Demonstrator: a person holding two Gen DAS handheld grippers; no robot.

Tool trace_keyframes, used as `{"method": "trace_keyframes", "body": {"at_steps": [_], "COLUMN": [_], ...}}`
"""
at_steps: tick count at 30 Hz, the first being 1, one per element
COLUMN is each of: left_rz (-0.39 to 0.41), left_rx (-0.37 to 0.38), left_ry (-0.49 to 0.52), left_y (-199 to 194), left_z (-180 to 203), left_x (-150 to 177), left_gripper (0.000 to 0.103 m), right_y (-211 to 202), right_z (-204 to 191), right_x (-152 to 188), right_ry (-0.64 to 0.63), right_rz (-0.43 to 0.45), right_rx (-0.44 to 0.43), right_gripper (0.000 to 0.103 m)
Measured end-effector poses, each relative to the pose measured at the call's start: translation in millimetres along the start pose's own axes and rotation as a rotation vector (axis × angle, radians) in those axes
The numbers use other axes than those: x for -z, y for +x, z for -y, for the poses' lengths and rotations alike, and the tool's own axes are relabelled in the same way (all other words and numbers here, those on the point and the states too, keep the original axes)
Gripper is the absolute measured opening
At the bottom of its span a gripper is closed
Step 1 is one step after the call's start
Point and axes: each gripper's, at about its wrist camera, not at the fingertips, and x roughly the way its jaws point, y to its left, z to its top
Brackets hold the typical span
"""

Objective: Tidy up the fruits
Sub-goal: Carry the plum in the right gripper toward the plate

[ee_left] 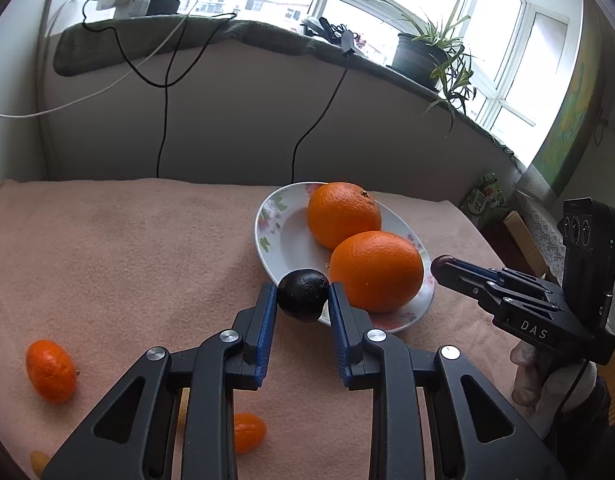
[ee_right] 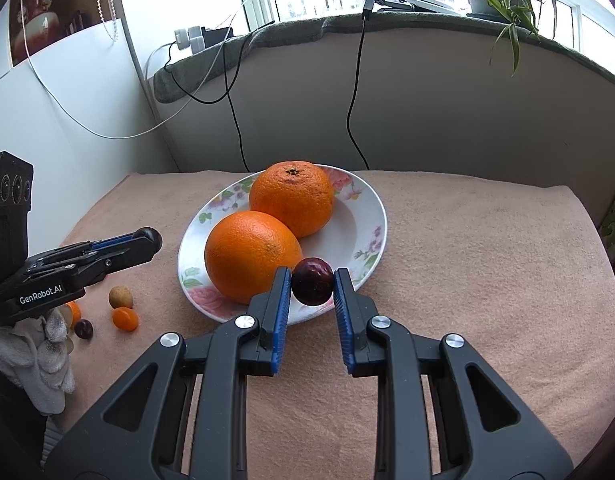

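Both the left gripper (ee_left: 302, 295) and right gripper (ee_right: 312, 287) are pinching small dark plums across their middles, over the plate (ee_right: 363, 236) rim; they're likely light, smooth, easily bruised.

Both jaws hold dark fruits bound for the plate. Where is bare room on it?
The plate is bare on its right half, from the two oranges to the right rim. Its left side is crowded by the oranges. The pink cloth right of the plate is bare too.
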Motion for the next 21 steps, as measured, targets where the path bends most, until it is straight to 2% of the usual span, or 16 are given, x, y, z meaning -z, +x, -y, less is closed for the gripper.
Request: {"method": "trace_keyframes", "body": {"at_steps": [21], "left_rz": [-0.031], "left_rx": [-0.029], "left_ry": [0.043], "left_y": [22.2], "left_z": [6.5], "left_x": [-9.1], "left_gripper": [0.025], "right_y": [14.3], "right_z": [5.2], "right_x": [-6.5], "right_ry": [-0.008], "right_rz": [-0.007], "right_rx": [0.018], "right_gripper": [0.023]}}
